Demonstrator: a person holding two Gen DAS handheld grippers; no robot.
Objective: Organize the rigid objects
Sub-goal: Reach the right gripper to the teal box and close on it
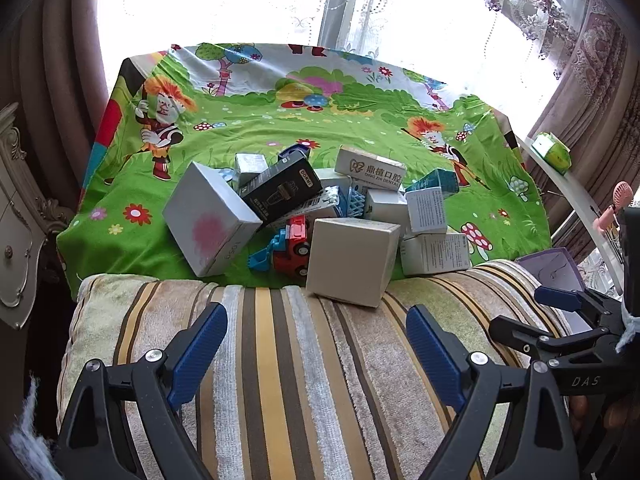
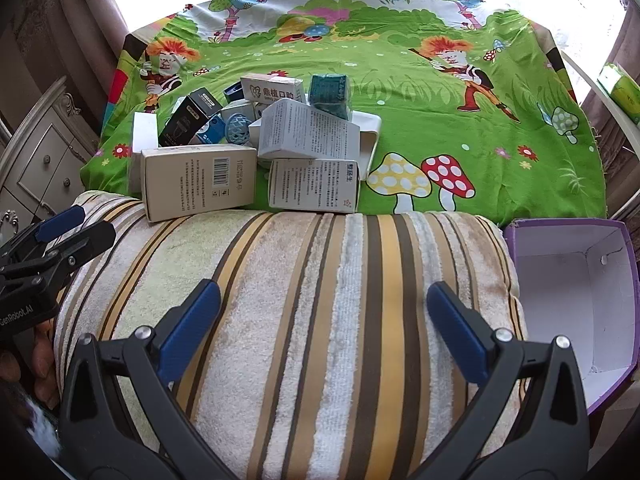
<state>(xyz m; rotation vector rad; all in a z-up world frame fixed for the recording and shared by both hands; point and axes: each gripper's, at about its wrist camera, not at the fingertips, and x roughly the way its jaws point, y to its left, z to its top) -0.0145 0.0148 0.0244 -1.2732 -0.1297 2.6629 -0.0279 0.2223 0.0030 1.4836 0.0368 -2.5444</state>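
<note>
A cartoon-printed green cloth (image 2: 420, 92) with mushrooms and orange-haired figures covers the surface under a bright window hung with lace curtains (image 1: 400, 8). A striped plush cushion (image 2: 328, 300) lies along the cloth's near edge. Off the cloth's left edge stands a carved pale cabinet (image 2: 44, 152), and off its right edge a green tissue pack (image 1: 554, 151) and a pink handheld fan (image 1: 612, 204) sit on a white ledge (image 1: 576, 192).

1. We see the left gripper (image 1: 316, 344) with its blue-padded jaws wide apart and nothing between them, over a striped plush cushion (image 1: 280, 360).
2. Beyond the cushion lies a heap of cardboard boxes (image 1: 320, 200) on a green cartoon-print cloth (image 1: 280, 120).
3. A plain grey-white cube box (image 1: 352, 260) overlaps the cushion's far edge.
4. Just left of that cube sits a red and blue toy truck (image 1: 290, 248).
5. At the cushion's right end we see the right gripper (image 1: 560, 312), and behind it an open purple box (image 1: 556, 268).
</note>
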